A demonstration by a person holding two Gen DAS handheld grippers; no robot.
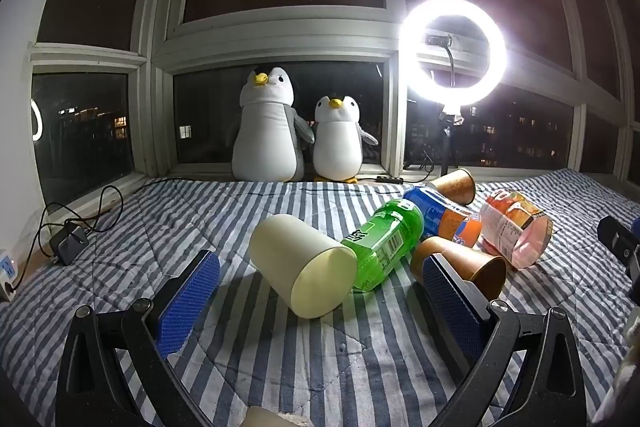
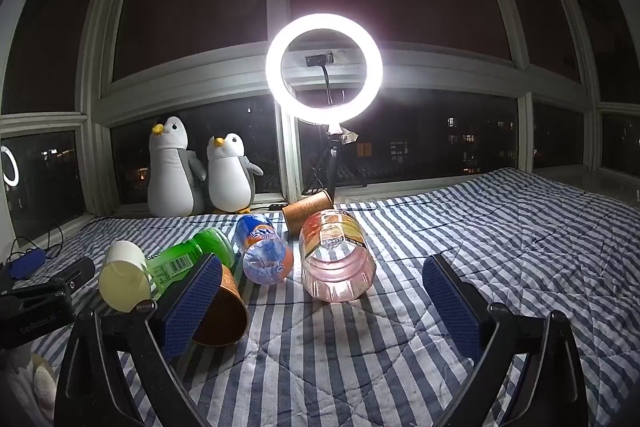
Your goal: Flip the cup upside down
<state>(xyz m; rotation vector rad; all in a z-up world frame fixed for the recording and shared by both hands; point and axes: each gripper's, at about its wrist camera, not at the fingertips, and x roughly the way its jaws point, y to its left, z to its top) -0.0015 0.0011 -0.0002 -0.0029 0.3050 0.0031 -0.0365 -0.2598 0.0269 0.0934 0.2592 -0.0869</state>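
Observation:
A cream cup [image 1: 302, 263] lies on its side on the striped quilt, its flat base toward me; it also shows in the right wrist view [image 2: 122, 277]. My left gripper [image 1: 320, 291] is open, its blue pads on either side of the cup and a little short of it. A brown paper cup [image 1: 464, 267] lies on its side behind the right pad, and shows by my right gripper's left pad [image 2: 224, 311]. A second brown cup [image 1: 454, 185] lies farther back. My right gripper [image 2: 320, 301] is open and empty.
A green bottle [image 1: 386, 239], a blue-orange soda bottle [image 1: 440, 217] and a pink clear bottle [image 1: 516, 231] lie on the quilt [image 1: 280, 359]. Two plush penguins [image 1: 266, 131] and a ring light [image 1: 454, 55] stand at the window. A charger and cables [image 1: 68, 239] lie left.

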